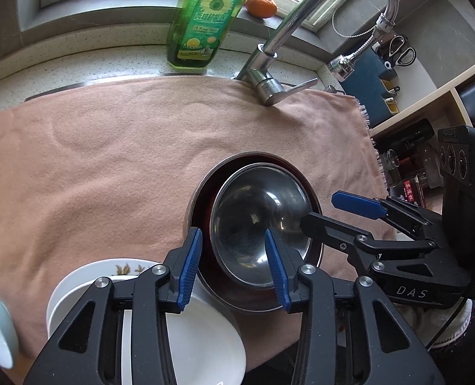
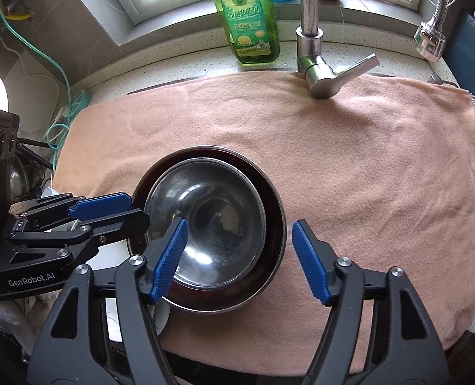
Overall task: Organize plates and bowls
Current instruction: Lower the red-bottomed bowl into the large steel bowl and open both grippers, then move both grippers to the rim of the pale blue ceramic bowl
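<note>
The left gripper [image 1: 234,264] is hanging over the near-left rim of the nested bowls, its blue pads spread apart and pinching nothing; the rims of both bowls are sitting in the gap between its jaws without the pads pressing on them. The right gripper [image 2: 240,261] is standing with its jaws spread wider, its left pad over the inside of the steel bowl [image 2: 205,224] and its right pad outside the dark outer bowl [image 2: 274,221], again holding nothing. The steel bowl is resting inside the dark one on the pink towel [image 2: 349,166], directly ahead of both sets of fingers, pushed toward the side nearer the left gripper so that a crescent of the outer bowl is showing beyond. To the lower left of the left gripper the white dishes [image 1: 205,337] are lying stacked, one with a leaf pattern [image 1: 125,269], touching the outer bowl's edge. The step in hand looks like letting go of the nested pair; doing it well probably means lifting both grippers straight away so no pad is catching a rim and tipping the steel bowl or nudging the white stack. Far ahead, the green detergent bottle [image 2: 250,19] is showing a sunflower and Chinese lettering too small to make out. The right gripper's body is reading "DAS" [image 1: 412,292]; the left one's is reading "GenRobot.AI" [image 2: 32,280].
</note>
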`<action>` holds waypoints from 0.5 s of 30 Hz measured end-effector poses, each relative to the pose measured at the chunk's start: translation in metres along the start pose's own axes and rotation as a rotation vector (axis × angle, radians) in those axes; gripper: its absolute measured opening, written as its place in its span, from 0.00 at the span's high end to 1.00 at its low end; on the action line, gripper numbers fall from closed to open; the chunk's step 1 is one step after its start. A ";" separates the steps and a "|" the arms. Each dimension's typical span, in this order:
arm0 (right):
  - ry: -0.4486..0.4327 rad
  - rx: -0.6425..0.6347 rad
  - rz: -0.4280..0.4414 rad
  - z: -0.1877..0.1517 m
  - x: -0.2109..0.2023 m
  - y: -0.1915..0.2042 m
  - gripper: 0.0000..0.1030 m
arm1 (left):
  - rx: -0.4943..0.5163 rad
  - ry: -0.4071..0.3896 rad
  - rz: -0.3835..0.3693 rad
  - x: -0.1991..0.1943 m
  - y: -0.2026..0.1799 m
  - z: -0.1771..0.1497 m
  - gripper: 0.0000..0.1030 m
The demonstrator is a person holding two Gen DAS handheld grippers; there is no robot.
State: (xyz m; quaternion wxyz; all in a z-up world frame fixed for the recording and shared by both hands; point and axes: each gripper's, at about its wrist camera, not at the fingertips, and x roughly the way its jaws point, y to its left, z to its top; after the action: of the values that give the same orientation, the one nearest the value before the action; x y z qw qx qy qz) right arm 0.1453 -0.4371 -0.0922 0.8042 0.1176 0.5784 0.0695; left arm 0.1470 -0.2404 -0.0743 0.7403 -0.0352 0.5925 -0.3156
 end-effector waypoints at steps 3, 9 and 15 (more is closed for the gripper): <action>-0.025 0.009 -0.018 0.002 -0.010 0.000 0.31 | 0.011 -0.023 0.003 -0.010 0.000 0.001 0.56; -0.083 0.029 -0.006 0.009 -0.026 -0.002 0.24 | 0.018 -0.077 0.026 -0.035 0.010 -0.003 0.45; -0.176 -0.009 0.024 0.014 -0.043 0.018 0.09 | -0.002 -0.141 0.066 -0.066 0.035 -0.019 0.30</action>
State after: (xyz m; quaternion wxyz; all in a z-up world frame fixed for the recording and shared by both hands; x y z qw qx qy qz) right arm 0.1451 -0.4316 -0.0436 0.8516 0.1264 0.5038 0.0711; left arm 0.1382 -0.1729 -0.0385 0.7901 -0.0387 0.5401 -0.2871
